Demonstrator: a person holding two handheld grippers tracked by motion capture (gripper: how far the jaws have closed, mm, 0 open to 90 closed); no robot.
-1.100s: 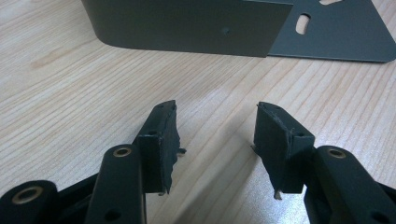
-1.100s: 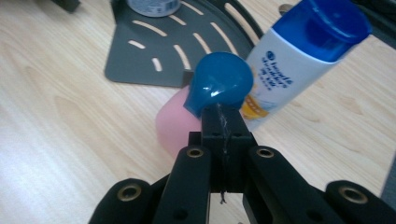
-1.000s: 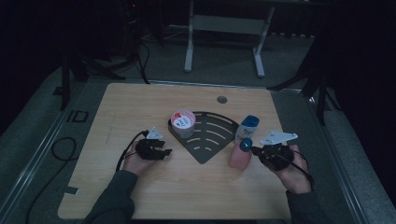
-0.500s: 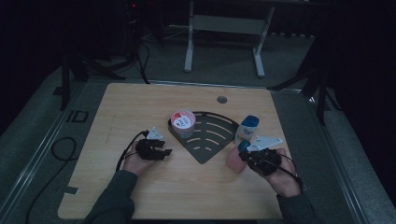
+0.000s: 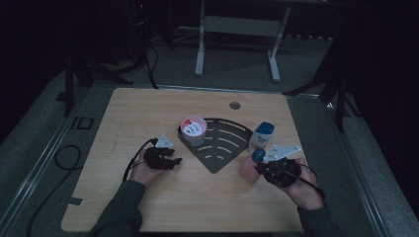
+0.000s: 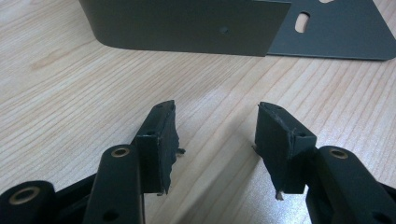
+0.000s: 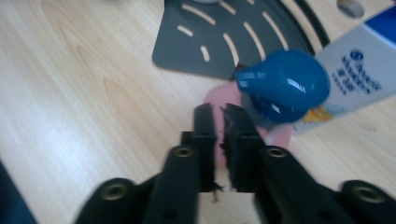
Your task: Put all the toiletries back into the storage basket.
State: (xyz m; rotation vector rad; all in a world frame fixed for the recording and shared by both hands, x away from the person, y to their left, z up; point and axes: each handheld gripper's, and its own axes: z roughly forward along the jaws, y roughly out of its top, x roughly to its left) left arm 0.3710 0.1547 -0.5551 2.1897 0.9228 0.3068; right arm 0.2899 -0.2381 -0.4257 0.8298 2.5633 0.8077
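Pink bottle [image 7: 224, 100] with blue cap [image 7: 282, 86] stands just beyond my right gripper [image 7: 219, 114], whose jaws, barely parted, have just been opening on nothing. My left gripper [image 6: 215, 126] gapes empty over bare table [image 6: 70, 102]; the high view alone shows the cup [image 5: 193, 129]

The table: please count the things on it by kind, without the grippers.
Bottles: 2, pink bottle with blue cap and white bottle
Cups: 1, pink-lidded cup
Racks: 1, dark fan-shaped rack
Total: 4

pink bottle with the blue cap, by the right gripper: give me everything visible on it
The pink bottle stands upright on the wooden table, just off the dark fan-shaped rack. Its body is pale pink, plastic by its look, under a glossy, rounded blue cap. The right gripper is right beside it, jaws nearly shut, having just been opening, nothing visibly clamped.
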